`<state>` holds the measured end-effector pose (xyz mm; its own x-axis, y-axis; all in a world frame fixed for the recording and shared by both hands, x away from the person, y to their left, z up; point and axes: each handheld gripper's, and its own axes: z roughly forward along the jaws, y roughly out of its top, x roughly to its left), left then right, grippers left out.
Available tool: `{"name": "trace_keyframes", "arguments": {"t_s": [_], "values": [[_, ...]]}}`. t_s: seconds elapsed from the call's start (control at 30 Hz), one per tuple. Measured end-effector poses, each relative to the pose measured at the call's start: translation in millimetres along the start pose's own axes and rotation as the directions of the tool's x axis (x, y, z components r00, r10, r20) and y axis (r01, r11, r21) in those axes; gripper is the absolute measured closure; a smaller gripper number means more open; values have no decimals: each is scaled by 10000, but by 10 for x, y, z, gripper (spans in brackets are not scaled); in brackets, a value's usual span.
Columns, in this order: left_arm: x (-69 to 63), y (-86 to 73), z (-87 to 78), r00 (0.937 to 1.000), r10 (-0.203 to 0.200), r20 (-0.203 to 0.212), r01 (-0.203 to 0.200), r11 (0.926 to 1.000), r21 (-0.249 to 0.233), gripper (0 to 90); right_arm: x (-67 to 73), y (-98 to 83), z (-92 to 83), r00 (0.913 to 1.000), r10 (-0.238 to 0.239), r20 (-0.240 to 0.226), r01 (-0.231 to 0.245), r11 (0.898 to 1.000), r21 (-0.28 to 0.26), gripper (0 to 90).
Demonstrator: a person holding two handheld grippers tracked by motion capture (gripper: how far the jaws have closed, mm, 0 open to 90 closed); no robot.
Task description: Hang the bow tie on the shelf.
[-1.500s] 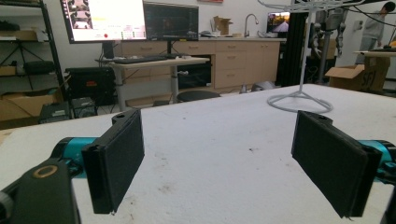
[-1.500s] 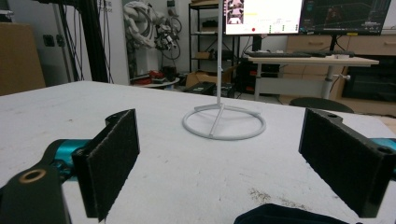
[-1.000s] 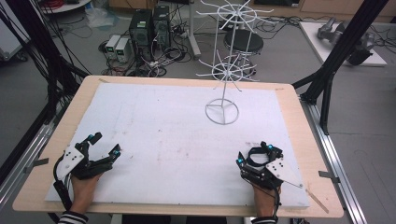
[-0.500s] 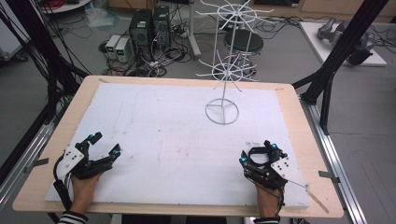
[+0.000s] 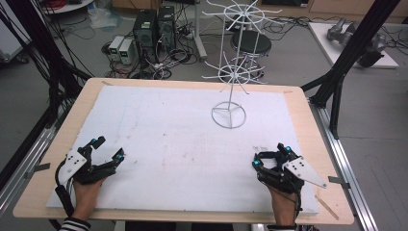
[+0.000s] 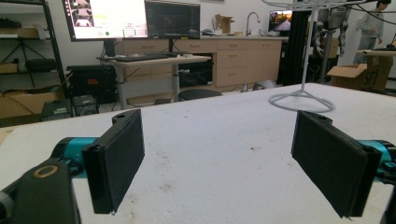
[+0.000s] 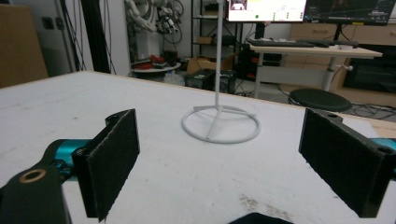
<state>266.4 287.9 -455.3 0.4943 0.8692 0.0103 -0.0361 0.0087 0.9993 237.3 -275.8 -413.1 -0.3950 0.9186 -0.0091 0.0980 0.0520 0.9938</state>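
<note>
A white wire rack [image 5: 230, 84] with spoked arms stands on its ring base at the back right of the white sheet [image 5: 178, 130]. My left gripper [image 5: 109, 147] rests near the front left edge, open, with nothing between its pads. At the front right my right gripper [image 5: 270, 155] also rests open and holds nothing. In the left gripper view the gripper [image 6: 224, 161] has its jaws wide apart, and the rack's base [image 6: 302, 101] lies far ahead to the right. In the right gripper view the gripper [image 7: 229, 158] frames the rack's base [image 7: 220, 124] ahead.
The white sheet covers a wooden table [image 5: 72, 120] with metal rails along both sides. Black frame posts [image 5: 353, 43] rise at the right and left. Computers [image 5: 154, 24], cables and a stool [image 5: 250, 44] sit on the floor beyond the far edge.
My right gripper has drifted slightly to the right along the front edge. The left gripper and the rack have not moved.
</note>
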Motion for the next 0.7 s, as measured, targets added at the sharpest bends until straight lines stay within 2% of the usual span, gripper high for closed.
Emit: {"name": "trace_keyframes", "arguments": {"t_s": [0.03, 0.07, 0.27, 0.47, 0.53, 0.7], "values": [[-1, 0, 1, 10000, -13, 2, 13, 10000, 3, 176, 0, 0, 0, 10000, 0, 0, 0, 10000, 0, 114], [-2, 0, 1, 10000, -7, -3, 7, 10000, 6, 176, -47, 36, -30, 9996, -187, 228, 182, 9996, 209, 115], [-8, 0, 2, 10000, 24, -42, -24, 10000, -9, 177, -163, 83, -82, 9985, 34, 552, -81, 9963, 855, 115], [-8, 0, 3, 10000, 20, -30, -20, 10000, 0, 177, -251, 137, -116, 9972, 67, 750, -189, 9863, 1638, 120], [-9, 0, 3, 10000, 38, -27, -38, 10000, 4, 177, -272, 157, -133, 9972, 191, 728, -319, 9834, 1788, 145], [-9, 1, 3, 10000, 40, -24, -40, 10000, 7, 177, -291, 193, -144, 9982, 122, 596, -246, 9769, 2123, 156]]}}
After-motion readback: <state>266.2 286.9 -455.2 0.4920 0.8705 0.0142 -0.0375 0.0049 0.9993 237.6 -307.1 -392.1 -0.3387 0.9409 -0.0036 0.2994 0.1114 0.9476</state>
